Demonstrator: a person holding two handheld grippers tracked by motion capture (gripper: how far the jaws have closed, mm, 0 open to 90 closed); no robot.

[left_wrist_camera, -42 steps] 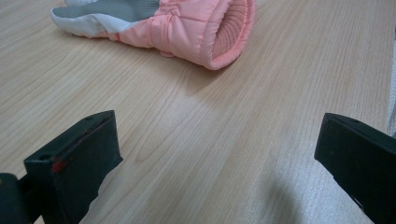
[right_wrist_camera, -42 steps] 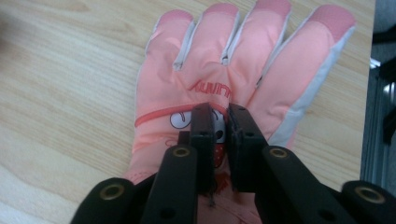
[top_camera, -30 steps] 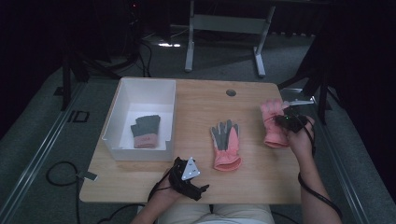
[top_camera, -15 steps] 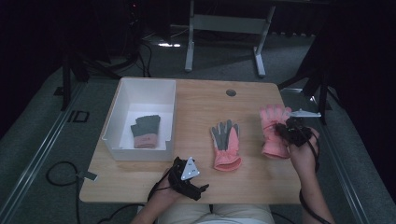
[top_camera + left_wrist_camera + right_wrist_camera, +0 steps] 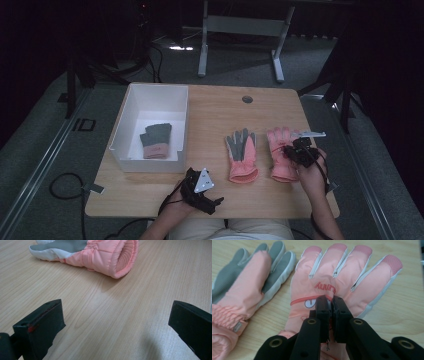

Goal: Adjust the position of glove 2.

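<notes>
1. We are pinching the right glove [image 5: 337, 277] with the right gripper [image 5: 331, 302]: its jaws are pressed together on a fold of pink fabric at the back of the hand, just below the printed lettering.
2. In the high view, that glove [image 5: 278, 150] is lying flat at centre right of the frame, fingers pointing up the picture, with the right gripper [image 5: 299, 150] sitting on its right side.
3. We are resting the left gripper [image 5: 200, 187] on the table [image 5: 215, 107] at lower centre, jaws standing wide apart and holding nothing.
4. Ahead of it, in the left gripper view, the left glove [image 5: 100, 255] is showing its ribbed cuff at the top of the frame.
5. Risk, as we judge it: the bite is looking thin, only a pleat of slick shell fabric, so a quick lift could let it slip out.
6. Another risk: the left glove [image 5: 244, 290] is lying just beside the held one, and a sideways drag could snag or shove it.
7. Around us: a white bin [image 5: 150, 97] is sitting at centre left, with a grey glove [image 5: 156, 141] lying inside it.
8. If the bin is the goal, the left glove [image 5: 242, 155] and the bin's near wall are standing between us and it, so we are needing height to clear both.
</notes>
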